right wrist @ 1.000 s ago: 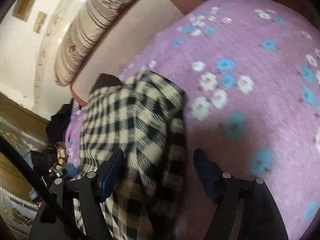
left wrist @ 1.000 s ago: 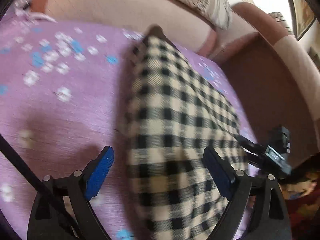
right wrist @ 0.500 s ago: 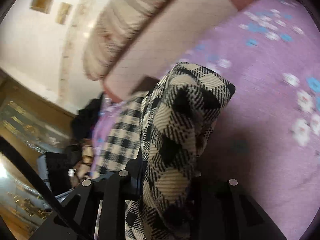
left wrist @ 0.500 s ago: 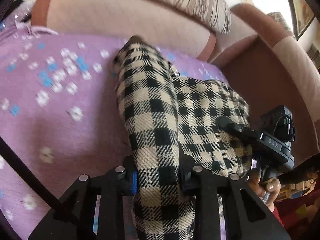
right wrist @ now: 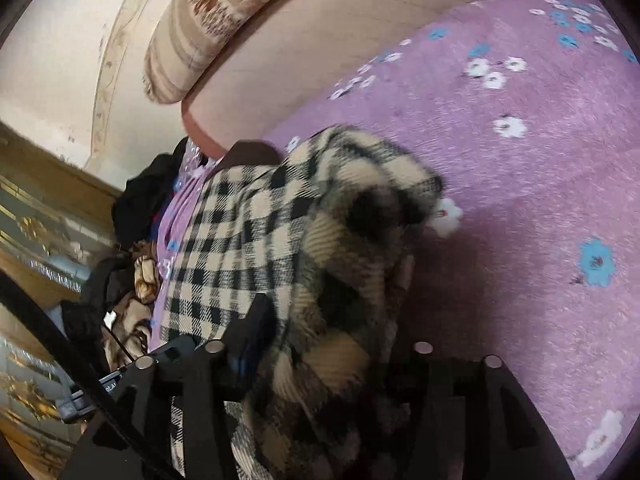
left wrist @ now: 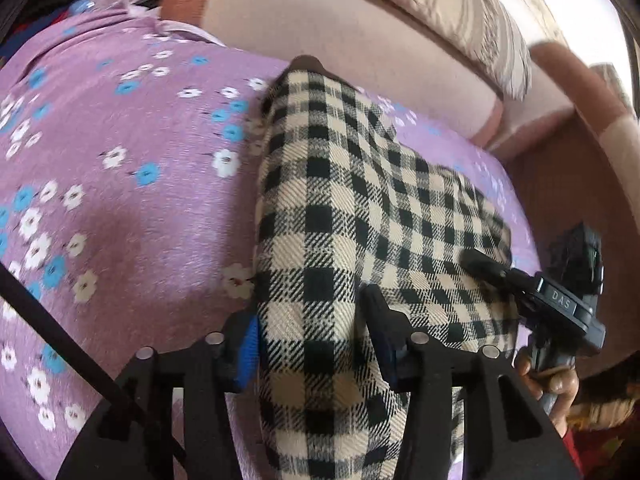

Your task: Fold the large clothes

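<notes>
- On a purple flowered bedspread [left wrist: 120, 208] we have a black-and-cream checked garment [left wrist: 360, 208], lying lengthwise near the sofa back [left wrist: 340, 52].
- Our left gripper [left wrist: 312, 344] has its jaws clamped on a thick fold at the near end.
- Our right gripper [right wrist: 332, 340] pinches a bunched edge likewise, probably so both ends fold over together.

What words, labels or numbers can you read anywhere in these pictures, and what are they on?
"DAS": on the black body of the right gripper, seen in the left wrist view.
A small white marking on the left gripper, low on the left of the right wrist view: too small and blurred to read.
No readable text on the checked garment, the purple flowered cover or the striped cushion.
</notes>
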A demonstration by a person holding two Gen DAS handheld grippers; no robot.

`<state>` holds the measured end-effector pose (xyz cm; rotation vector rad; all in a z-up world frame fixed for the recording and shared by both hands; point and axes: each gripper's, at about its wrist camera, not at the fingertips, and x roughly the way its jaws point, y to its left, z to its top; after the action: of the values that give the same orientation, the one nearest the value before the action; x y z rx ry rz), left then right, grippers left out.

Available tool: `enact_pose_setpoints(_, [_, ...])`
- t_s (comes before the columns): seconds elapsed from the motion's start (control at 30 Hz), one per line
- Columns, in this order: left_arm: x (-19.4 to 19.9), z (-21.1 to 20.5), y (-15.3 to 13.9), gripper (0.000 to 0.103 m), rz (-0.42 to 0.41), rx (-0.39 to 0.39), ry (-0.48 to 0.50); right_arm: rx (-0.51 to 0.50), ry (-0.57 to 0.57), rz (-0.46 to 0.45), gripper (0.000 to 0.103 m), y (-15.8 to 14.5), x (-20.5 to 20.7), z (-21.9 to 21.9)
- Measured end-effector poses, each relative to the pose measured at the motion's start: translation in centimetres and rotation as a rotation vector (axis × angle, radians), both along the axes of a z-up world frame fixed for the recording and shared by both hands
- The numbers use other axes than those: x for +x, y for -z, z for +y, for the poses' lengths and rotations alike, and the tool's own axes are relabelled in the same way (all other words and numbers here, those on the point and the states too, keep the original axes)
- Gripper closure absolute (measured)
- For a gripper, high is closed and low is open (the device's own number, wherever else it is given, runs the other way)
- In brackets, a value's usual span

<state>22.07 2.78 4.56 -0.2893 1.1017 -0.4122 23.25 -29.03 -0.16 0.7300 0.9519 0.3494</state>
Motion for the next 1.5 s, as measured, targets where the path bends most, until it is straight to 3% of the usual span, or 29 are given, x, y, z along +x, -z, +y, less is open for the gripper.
enact_pose_setpoints(0.07, [-0.5,0.6,-1.4,0.052,-0.029,-0.015,-0.011,-0.002,0.053,-0.023,0.047,-1.2,-1.3,-2.2])
enact_pose_setpoints(0.13, [-1.9,1.3,-3.1,0.041,-0.074,-0.023,-0.019,-0.031,0.113,-0.077,0.047,-3.1,-2.6,-3.5])
enact_pose_setpoints(0.2, [-3.0,1.7,-4.0,0.039,-0.103,-0.017,-0.017,-0.042,0.147,-0.146,0.047,-5.1,-4.0,-4.2])
enact_pose_setpoints(0.33, [-5.6,0.8,-3.0,0.039,-0.11,0.053,0.022,0.065,0.023,-0.22,0.051,-7.3,-6.9,-3.2])
enact_pose_setpoints(0.43, [-7.4,-0.2,-0.7,0.039,-0.08,0.113,0.055,0.17,-0.141,-0.17,0.052,-5.7,-7.7,-0.5])
enact_pose_setpoints(0.5, [-7.9,-1.1,0.9,0.044,-0.042,0.186,0.069,0.096,-0.184,-0.11,0.052,-3.9,-7.3,1.0])
enact_pose_setpoints(0.57, [-8.7,-1.2,2.1,0.044,-0.042,0.239,0.066,-0.019,-0.091,-0.025,0.056,-1.6,-6.7,0.0])
enact_pose_setpoints(0.6, [-8.9,-1.0,2.2,0.044,-0.041,0.241,0.062,-0.044,-0.035,0.014,0.066,-0.7,-6.4,-1.0])
enact_pose_setpoints(0.67, [-9.5,0.0,2.0,0.044,-0.031,0.235,0.04,-0.149,0.147,0.103,0.062,0.5,-6.8,-4.2])
enact_pose_setpoints(0.73, [-10.3,1.1,1.4,0.044,-0.042,0.228,0.024,-0.122,0.222,0.087,0.062,-0.1,-8.0,-6.2])
enact_pose_setpoints(0.8, [-11.5,2.0,0.8,0.044,-0.072,0.224,0.015,-0.091,0.21,0.012,0.062,-2.2,-9.1,-6.3])
enact_pose_setpoints(0.87, [-12.6,2.6,0.4,0.043,-0.097,0.249,0.002,-0.127,0.163,-0.088,0.062,-4.9,-10.6,-4.5])
enact_pose_setpoints(0.93, [-13.7,2.8,0.5,0.043,-0.098,0.281,-0.004,-0.083,0.06,-0.128,0.062,-5.6,-11.9,-1.8])
enact_pose_setpoints(1.03, [-14.7,3.2,0.9,0.043,-0.071,0.337,-0.042,-0.012,-0.048,-0.036,0.062,-3.1,-12.4,1.6])
enact_pose_setpoints(1.13, [-16.2,4.8,0.7,0.043,-0.078,0.347,-0.099,-0.086,0.011,0.119,0.07,0.8,-13.2,2.0])
enact_pose_setpoints(1.2, [-17.6,5.8,0.0,0.043,-0.122,0.354,-0.128,-0.058,0.064,0.111,0.07,0.9,-14.6,1.2])
enact_pose_setpoints(1.27, [-19.8,6.5,-1.6,0.042,-0.22,0.406,-0.174,-0.108,0.091,0.094,0.065,-0.1,-16.9,0.4])
enact_pose_setpoints(1.33, [-21.9,6.5,-3.2,0.02,-0.33,0.456,-0.22,-0.188,0.111,0.037,0.058,-2.1,-19.5,0.1])
enact_pose_setpoints(1.4, [-24.5,6.2,-4.9,0.008,-0.463,0.502,-0.278,-0.259,0.122,-0.013,0.056,-3.8,-22.3,0.8])
enact_pose_setpoints(1.5, [-28.6,4.6,-7.1,0.0,-0.635,0.542,-0.311,-0.336,0.117,-0.09,0.049,-5.4,-26.3,2.7])
